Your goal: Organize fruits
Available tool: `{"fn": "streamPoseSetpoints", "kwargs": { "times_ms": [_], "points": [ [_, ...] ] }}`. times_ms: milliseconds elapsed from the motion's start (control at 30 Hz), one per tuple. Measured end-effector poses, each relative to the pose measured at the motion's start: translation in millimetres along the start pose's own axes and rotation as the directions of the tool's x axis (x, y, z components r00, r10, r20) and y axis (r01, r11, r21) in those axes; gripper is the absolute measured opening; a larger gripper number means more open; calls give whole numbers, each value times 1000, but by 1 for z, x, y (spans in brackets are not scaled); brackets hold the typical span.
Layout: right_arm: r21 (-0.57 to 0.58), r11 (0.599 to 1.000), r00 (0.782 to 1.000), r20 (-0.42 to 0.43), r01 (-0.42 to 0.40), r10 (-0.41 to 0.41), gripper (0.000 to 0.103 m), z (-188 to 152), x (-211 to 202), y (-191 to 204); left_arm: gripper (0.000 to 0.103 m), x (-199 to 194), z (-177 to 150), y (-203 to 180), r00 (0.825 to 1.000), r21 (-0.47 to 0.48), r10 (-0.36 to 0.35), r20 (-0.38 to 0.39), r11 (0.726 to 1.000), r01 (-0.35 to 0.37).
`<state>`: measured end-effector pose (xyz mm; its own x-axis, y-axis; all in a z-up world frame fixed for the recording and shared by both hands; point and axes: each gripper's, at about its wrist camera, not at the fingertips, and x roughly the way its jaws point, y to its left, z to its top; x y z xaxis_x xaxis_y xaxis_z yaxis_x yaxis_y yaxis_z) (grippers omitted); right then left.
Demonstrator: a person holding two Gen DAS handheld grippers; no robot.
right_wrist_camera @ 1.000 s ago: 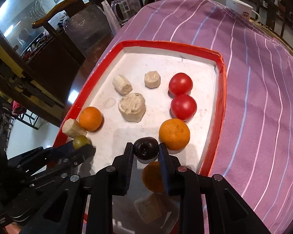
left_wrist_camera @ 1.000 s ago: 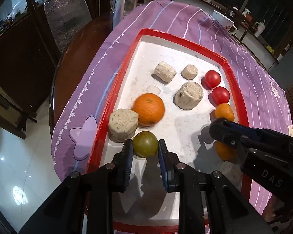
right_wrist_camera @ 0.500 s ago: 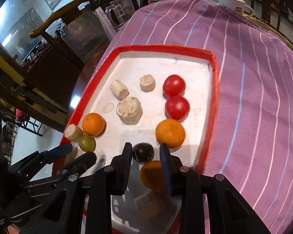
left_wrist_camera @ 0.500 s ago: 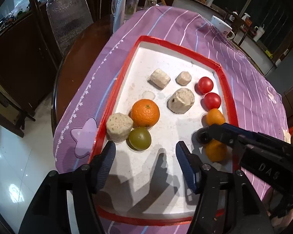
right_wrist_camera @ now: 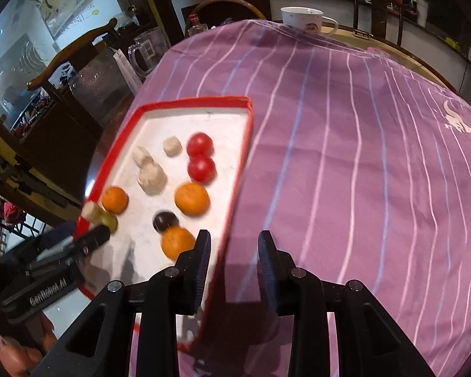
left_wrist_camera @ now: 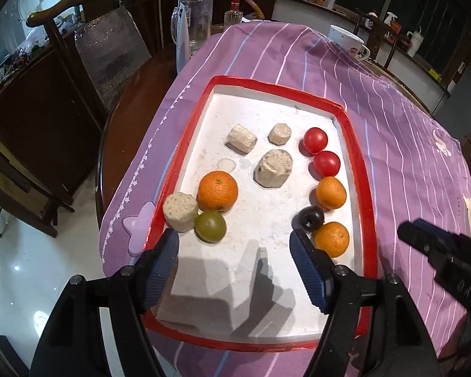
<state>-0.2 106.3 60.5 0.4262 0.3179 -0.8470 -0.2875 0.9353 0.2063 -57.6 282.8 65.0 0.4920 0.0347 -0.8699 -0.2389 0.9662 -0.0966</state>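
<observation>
Item: green fruit (left_wrist_camera: pixel 210 226), small, round, smooth, firm; rolls; take across its middle. My left gripper (left_wrist_camera: pixel 234 251) jaws opening, empty. Right gripper (right_wrist_camera: pixel 234 251) opening slightly, empty.

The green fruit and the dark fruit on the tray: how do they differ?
The green fruit is olive-green and larger; the dark fruit is almost black and smaller. The green fruit touches a pale chunk at the tray's left; the dark fruit sits between two oranges at the right. Both are round and lie free.

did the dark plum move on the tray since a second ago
Yes. The dark plum was held by the right tongs beside the middle orange; now it rests on the tray between two oranges.
</observation>
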Motion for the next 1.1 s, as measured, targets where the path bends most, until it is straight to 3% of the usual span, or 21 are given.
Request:
{"fn": "streamPoseSetpoints", "kwargs": {
  "times_ms": [333,767,1100],
  "points": [
    [-62,998,999,-20,-28,26,35,-22,-14,-12,80,-31,-4,-30,996,11,75,37,997,-76],
    [-89,995,999,16,-35,37,35,-28,-42,-37,81,-55,-7,-83,992,61,88,92,994,-93],
    [-93,994,997,45,-60,64,35,-28,-53,-51,84,-68,-8,-101,983,69,124,136,988,-135]
  ]
}}
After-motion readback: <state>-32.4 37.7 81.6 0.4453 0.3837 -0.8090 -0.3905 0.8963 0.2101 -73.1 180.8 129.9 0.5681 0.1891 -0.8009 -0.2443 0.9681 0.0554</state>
